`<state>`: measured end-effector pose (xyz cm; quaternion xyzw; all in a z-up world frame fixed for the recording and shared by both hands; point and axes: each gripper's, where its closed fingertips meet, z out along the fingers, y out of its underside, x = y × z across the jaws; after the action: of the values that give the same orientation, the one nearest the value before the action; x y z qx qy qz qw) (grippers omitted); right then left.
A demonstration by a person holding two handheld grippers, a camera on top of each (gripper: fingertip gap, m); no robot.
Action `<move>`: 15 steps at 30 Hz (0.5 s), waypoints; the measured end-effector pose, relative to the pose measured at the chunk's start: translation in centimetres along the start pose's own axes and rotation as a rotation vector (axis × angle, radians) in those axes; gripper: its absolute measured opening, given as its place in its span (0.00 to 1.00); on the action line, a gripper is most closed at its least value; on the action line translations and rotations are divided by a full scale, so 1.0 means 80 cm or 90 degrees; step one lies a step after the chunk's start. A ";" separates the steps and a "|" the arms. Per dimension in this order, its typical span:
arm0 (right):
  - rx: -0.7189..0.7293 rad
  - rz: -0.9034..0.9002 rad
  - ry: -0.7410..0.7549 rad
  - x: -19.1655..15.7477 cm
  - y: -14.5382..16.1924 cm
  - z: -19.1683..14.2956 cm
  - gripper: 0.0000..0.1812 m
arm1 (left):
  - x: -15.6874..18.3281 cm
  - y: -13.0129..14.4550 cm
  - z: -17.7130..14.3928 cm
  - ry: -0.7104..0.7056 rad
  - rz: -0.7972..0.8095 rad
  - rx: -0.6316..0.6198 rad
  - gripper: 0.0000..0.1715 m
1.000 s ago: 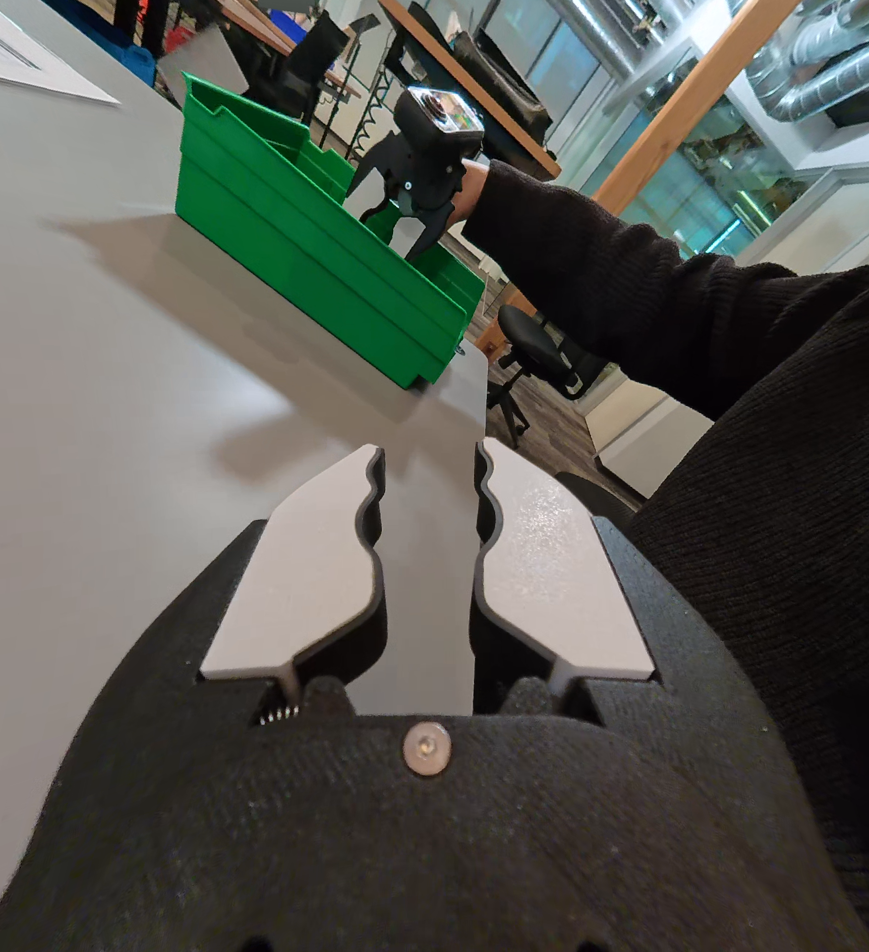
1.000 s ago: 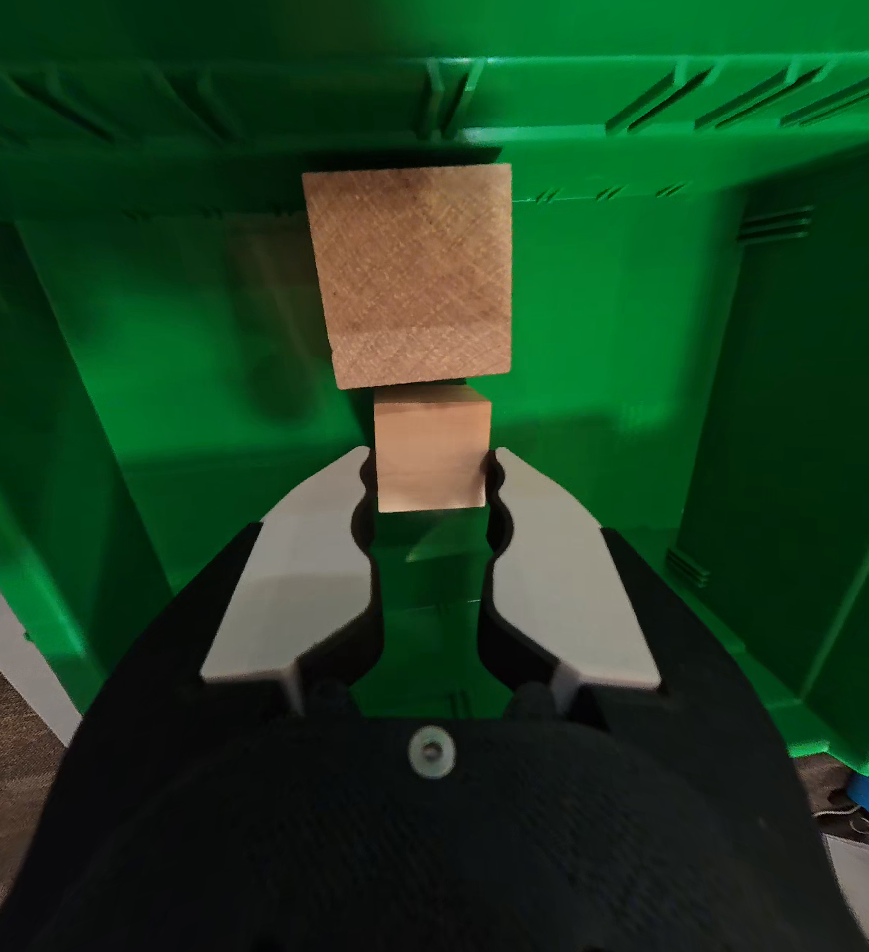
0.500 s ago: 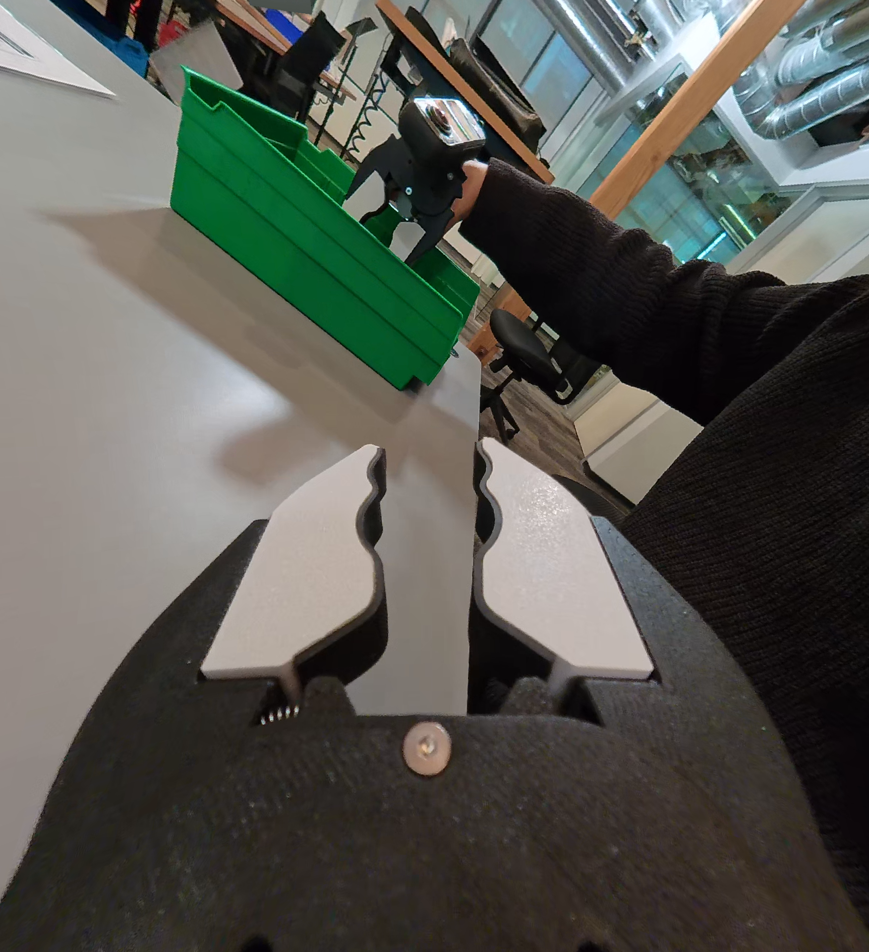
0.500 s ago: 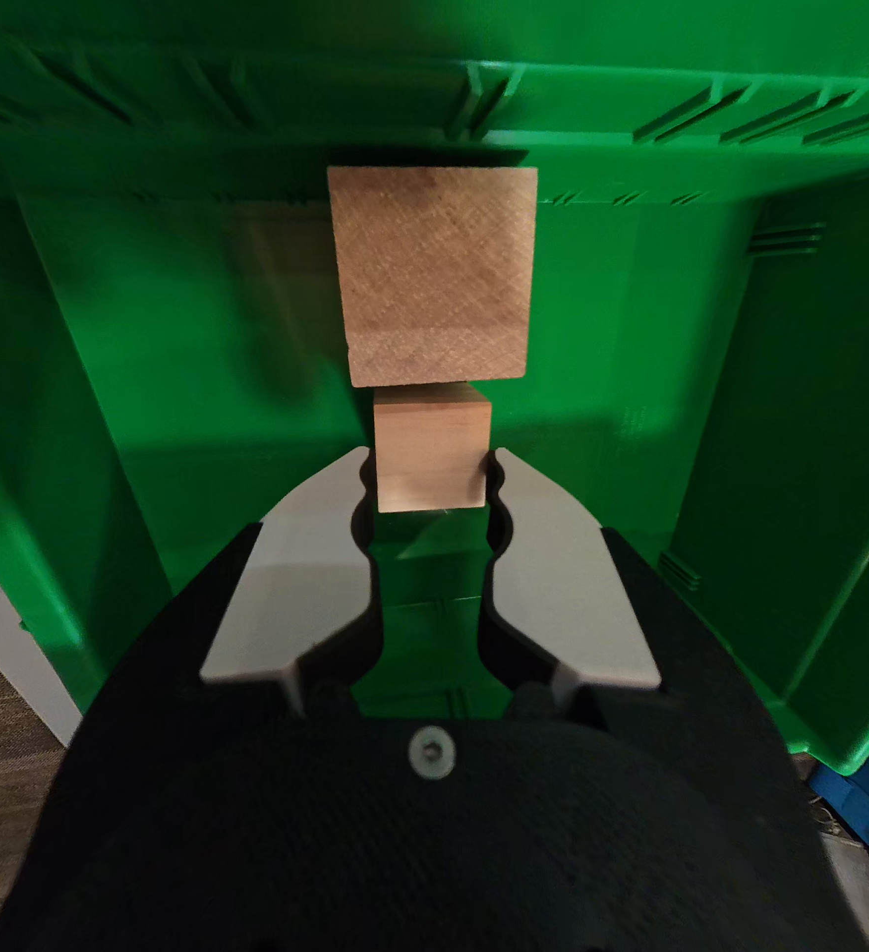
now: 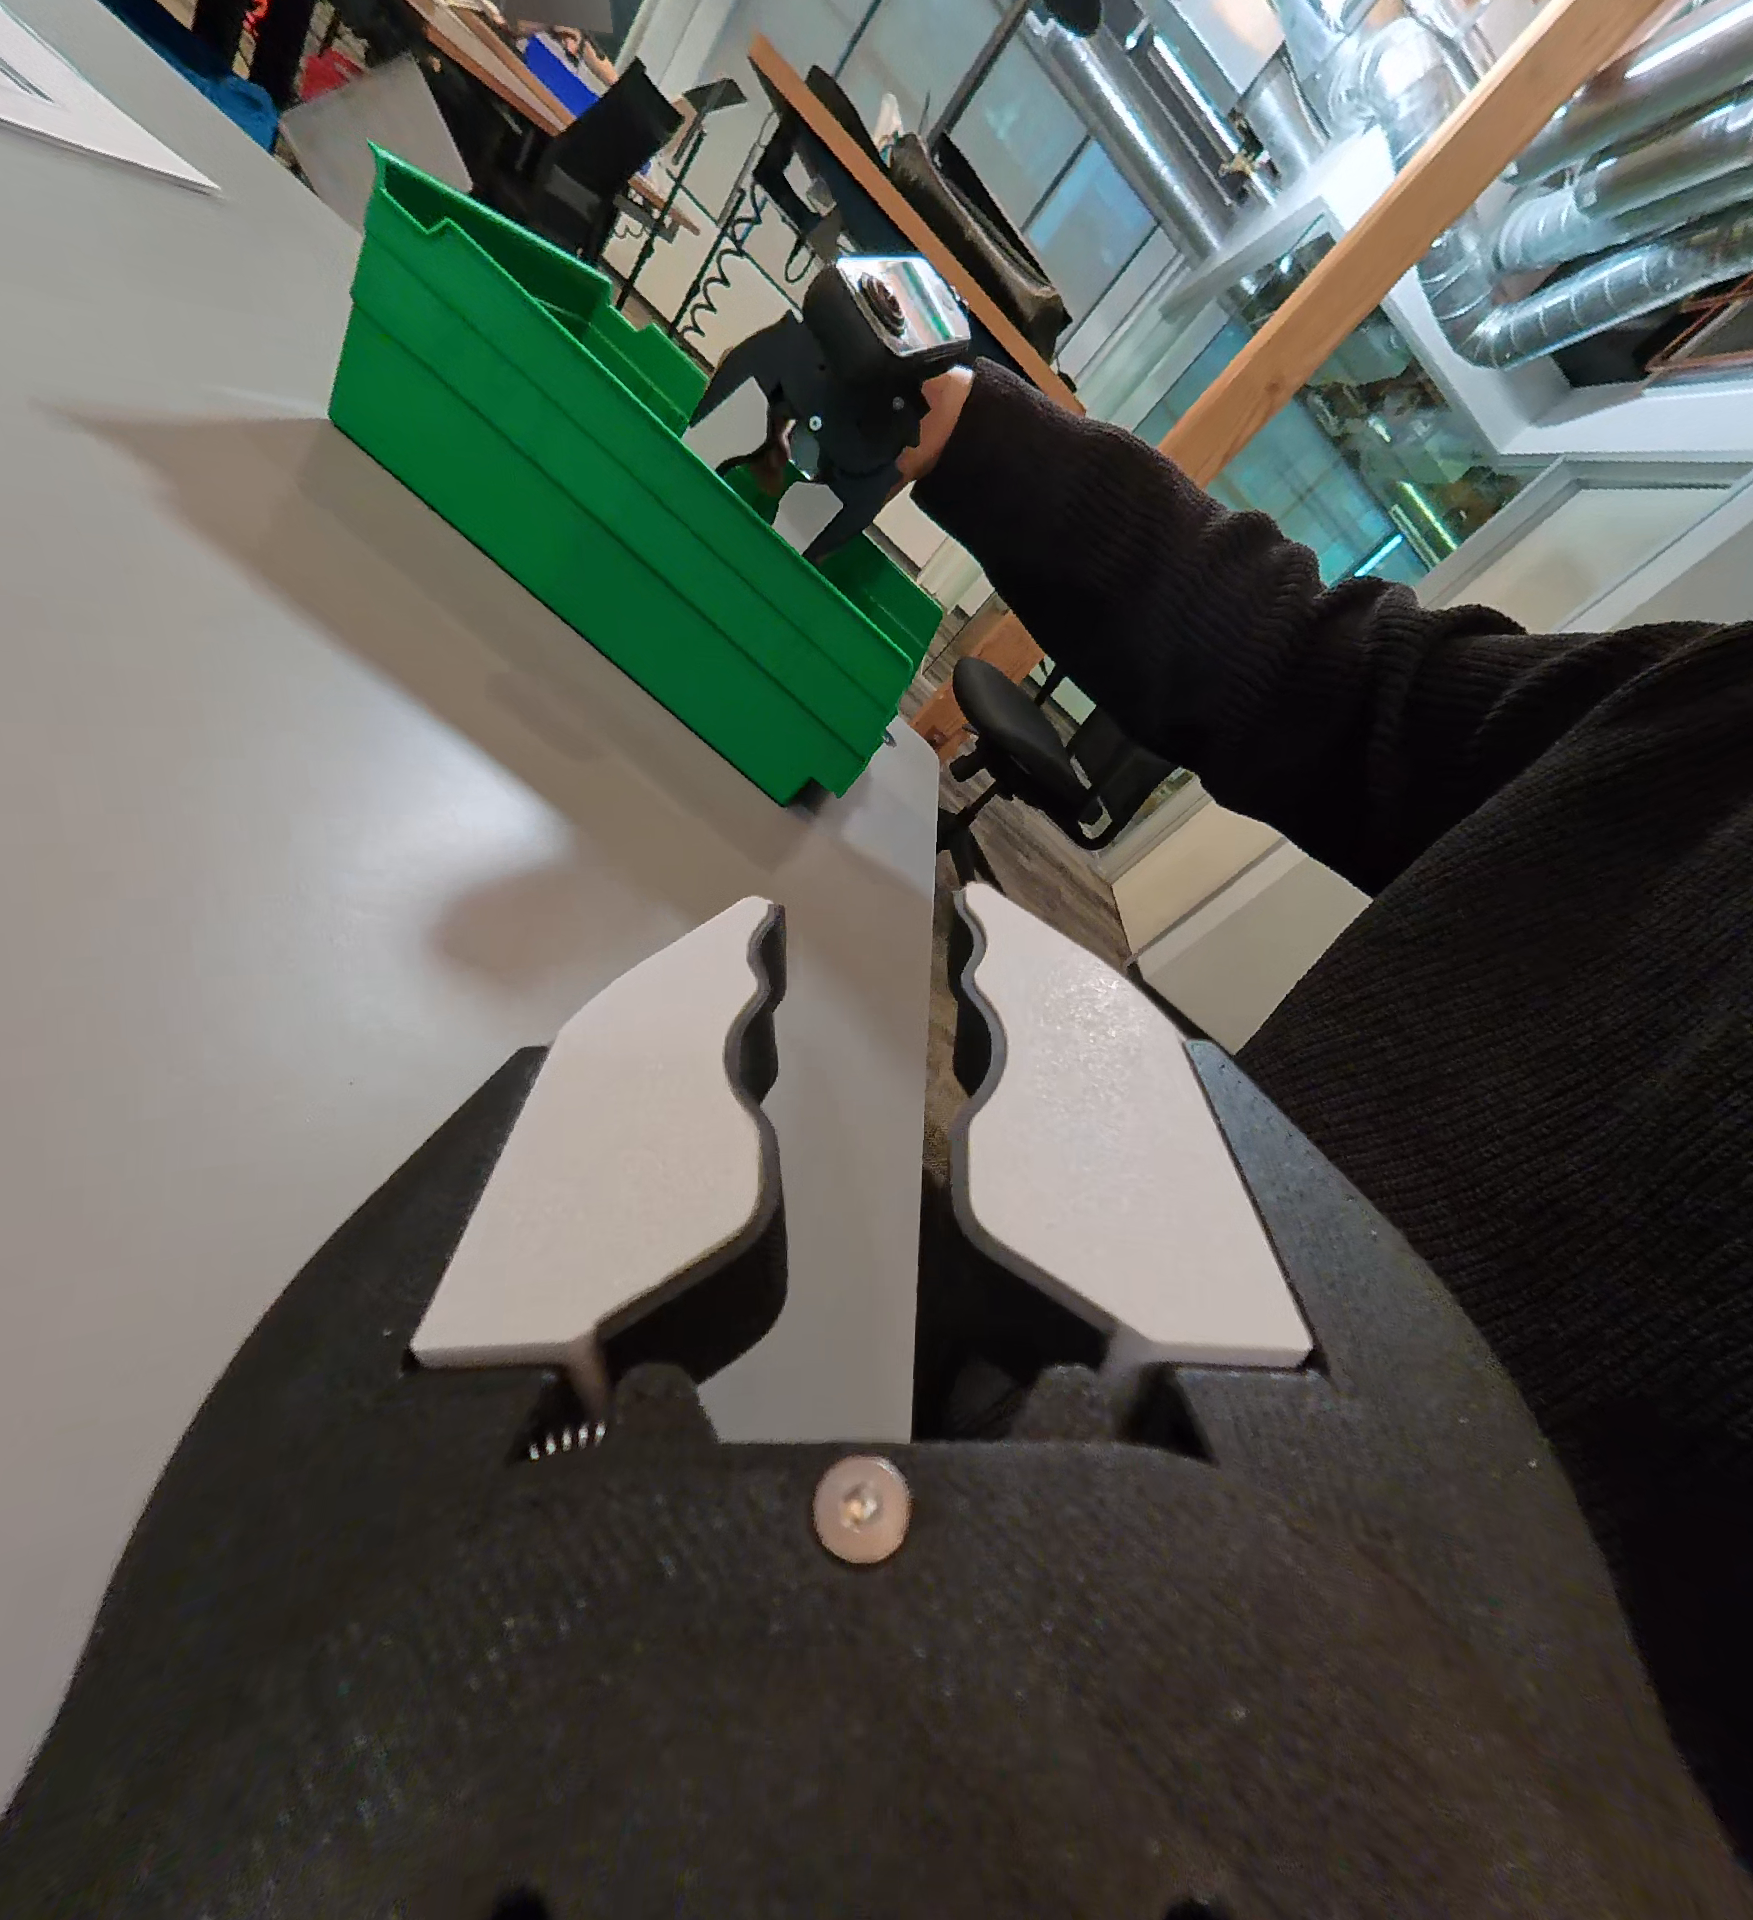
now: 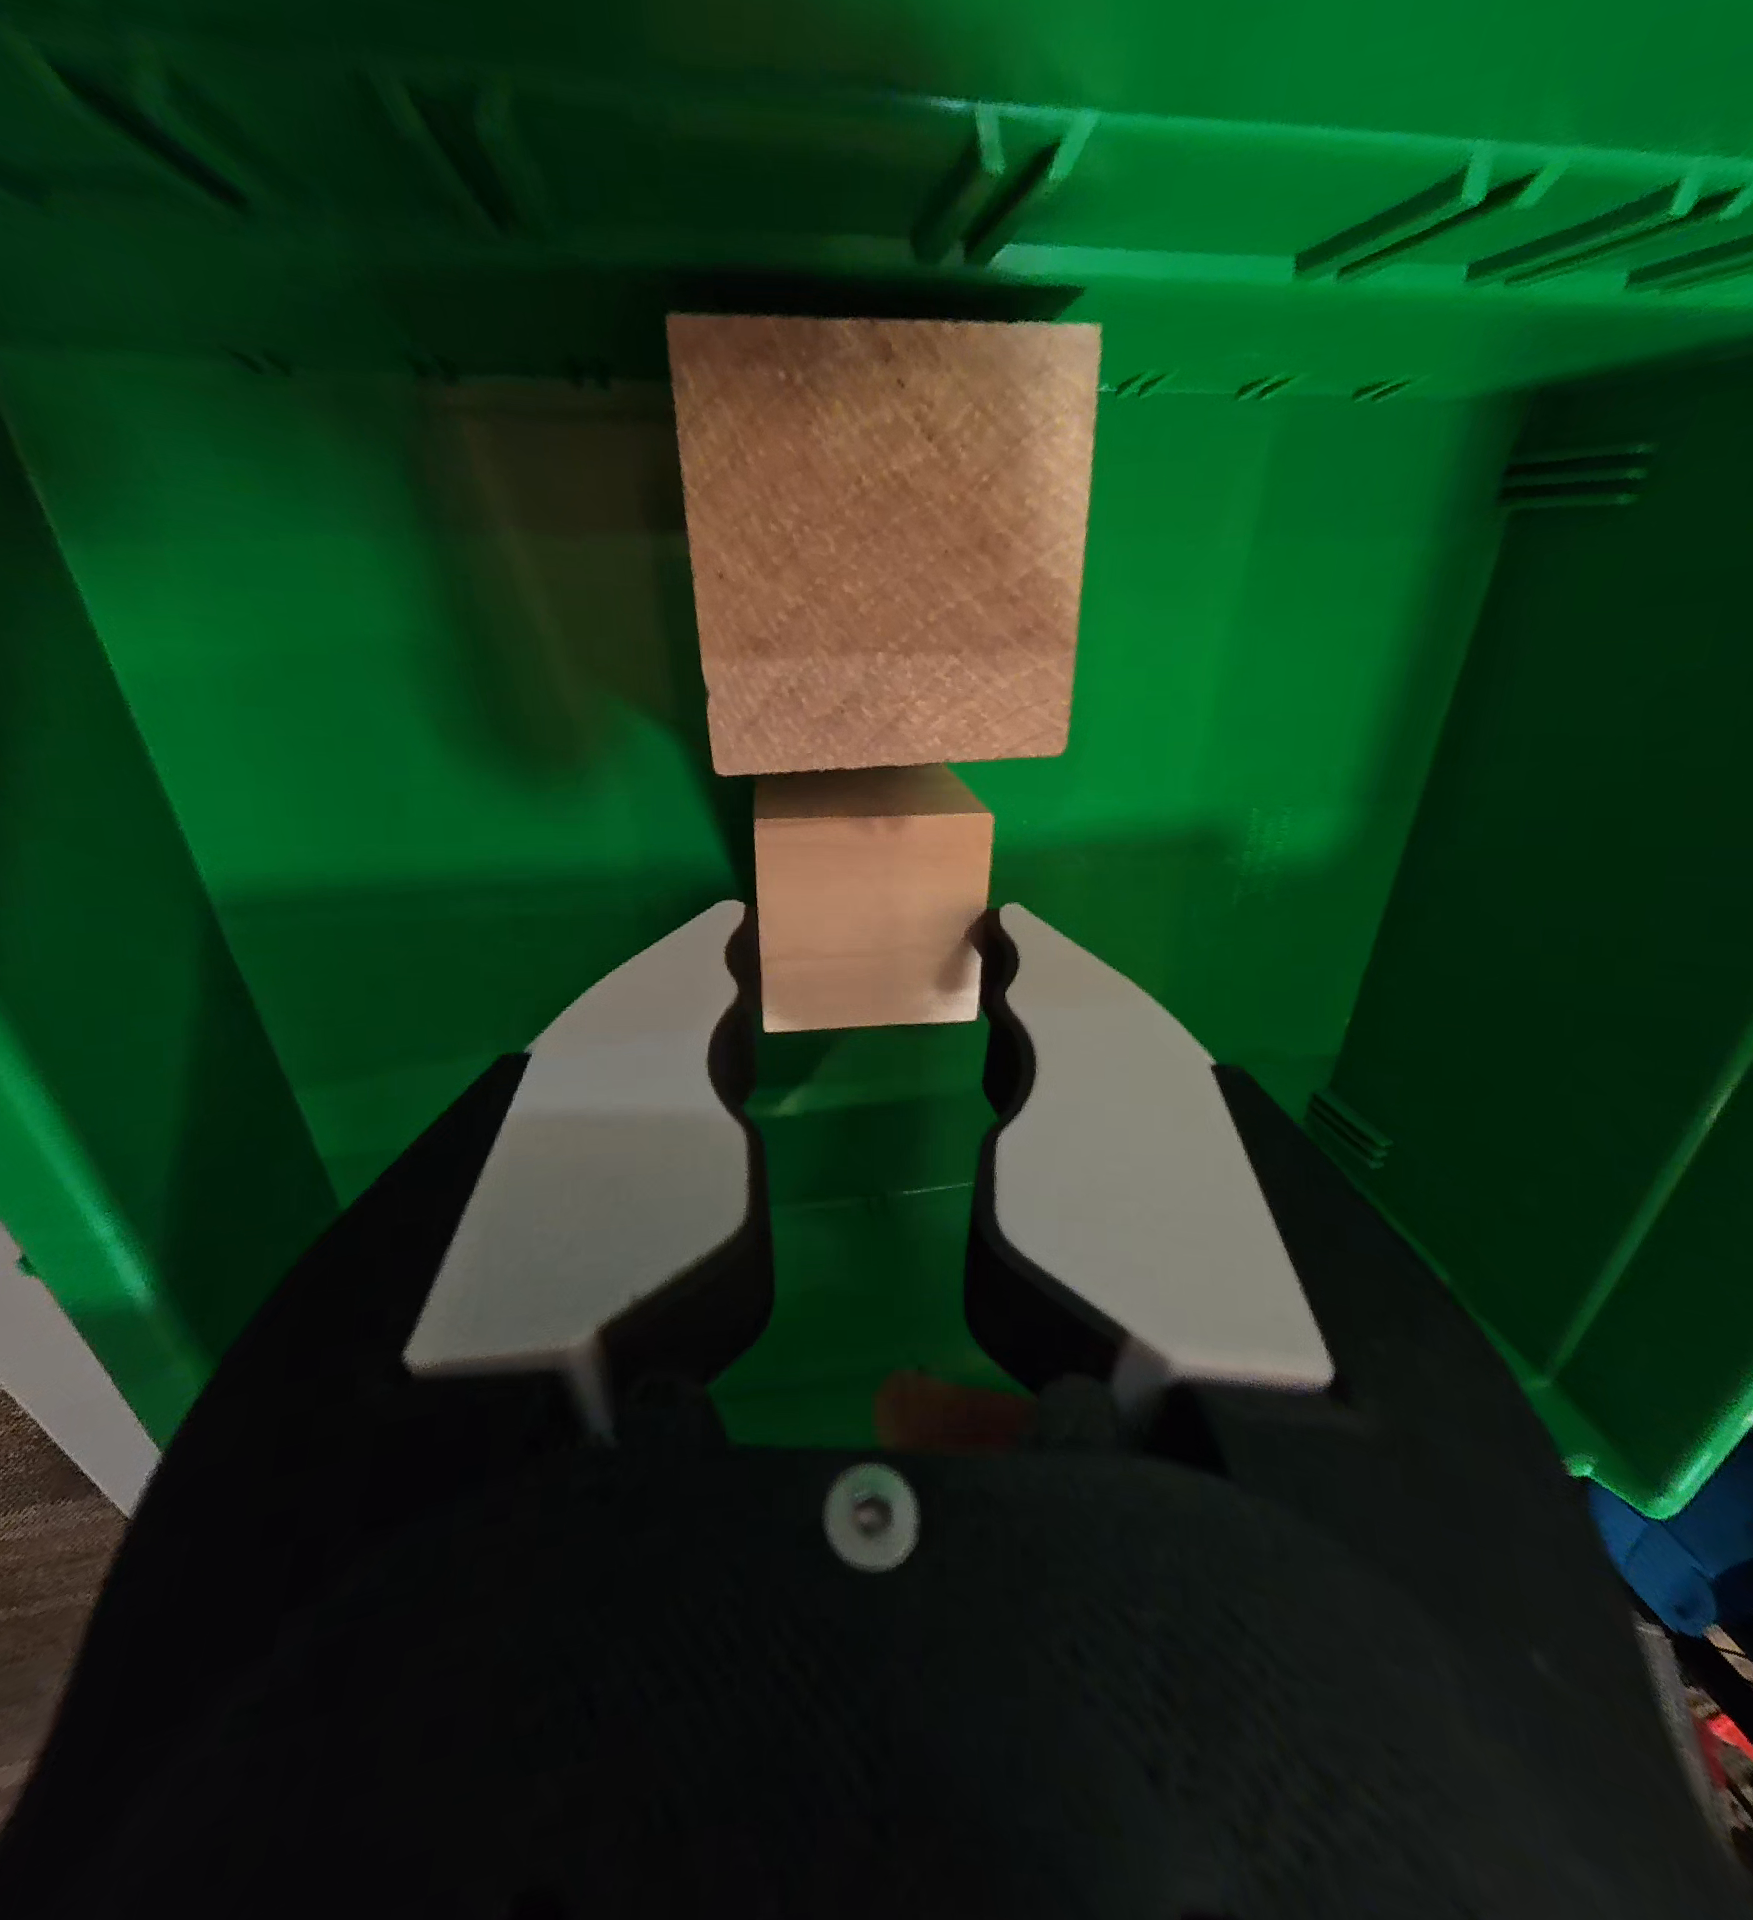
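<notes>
My right gripper (image 6: 872, 920) is shut on a small wooden cube (image 6: 870, 935), pinched at the fingertips, and held inside a green plastic bin (image 6: 332, 623). A larger wooden block (image 6: 887, 540) stands just beyond the cube, near the bin's far wall. I cannot tell if the two touch. In the left wrist view the right gripper (image 5: 789, 499) reaches into the same bin (image 5: 581, 540), which stands on a grey table (image 5: 176, 727). My left gripper (image 5: 867, 914) is open and empty, low over the table's near edge, well short of the bin.
The table's edge (image 5: 929, 935) runs just under my left gripper. A person's black sleeve (image 5: 1267, 644) crosses on the right. A white sheet (image 5: 20, 94) lies at the far left. An office chair (image 5: 1017, 727) stands beyond the edge. A brown patch (image 6: 945, 1413) shows on the bin floor.
The right gripper keeps the small cube and has shifted slightly, so the larger block sits a little further right in its view. The left gripper has turned a little and stays open.
</notes>
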<state>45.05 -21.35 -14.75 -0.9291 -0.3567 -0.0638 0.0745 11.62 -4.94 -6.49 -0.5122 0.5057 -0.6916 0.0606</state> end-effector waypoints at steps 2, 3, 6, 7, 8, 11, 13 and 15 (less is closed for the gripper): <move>-0.003 -0.002 0.004 0.001 0.000 0.000 0.23 | 0.000 -0.003 -0.001 0.003 -0.006 0.008 0.17; -0.002 -0.004 0.006 0.002 0.000 -0.001 0.23 | 0.000 -0.004 -0.002 0.004 -0.009 0.012 0.17; 0.003 -0.006 0.011 0.004 -0.002 -0.002 0.23 | -0.001 -0.006 -0.003 0.007 -0.018 0.020 0.16; 0.004 -0.006 0.012 0.004 -0.002 -0.003 0.23 | -0.001 -0.006 -0.003 0.008 -0.020 0.023 0.16; 0.004 -0.004 0.011 0.004 -0.003 -0.004 0.23 | -0.001 -0.007 -0.003 0.010 -0.022 0.026 0.16; 0.001 0.002 0.003 0.003 -0.002 -0.005 0.24 | 0.000 -0.011 -0.005 0.015 -0.030 0.036 0.16; -0.002 0.003 -0.001 0.002 -0.002 -0.004 0.26 | -0.001 -0.012 -0.006 0.015 -0.032 0.039 0.16; -0.002 0.004 -0.001 0.001 -0.003 -0.003 0.27 | -0.001 -0.012 -0.006 0.015 -0.034 0.041 0.15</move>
<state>44.91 -21.18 -14.51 -0.9304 -0.3536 -0.0632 0.0732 11.72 -4.08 -5.79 -0.5152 0.4703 -0.7146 0.0528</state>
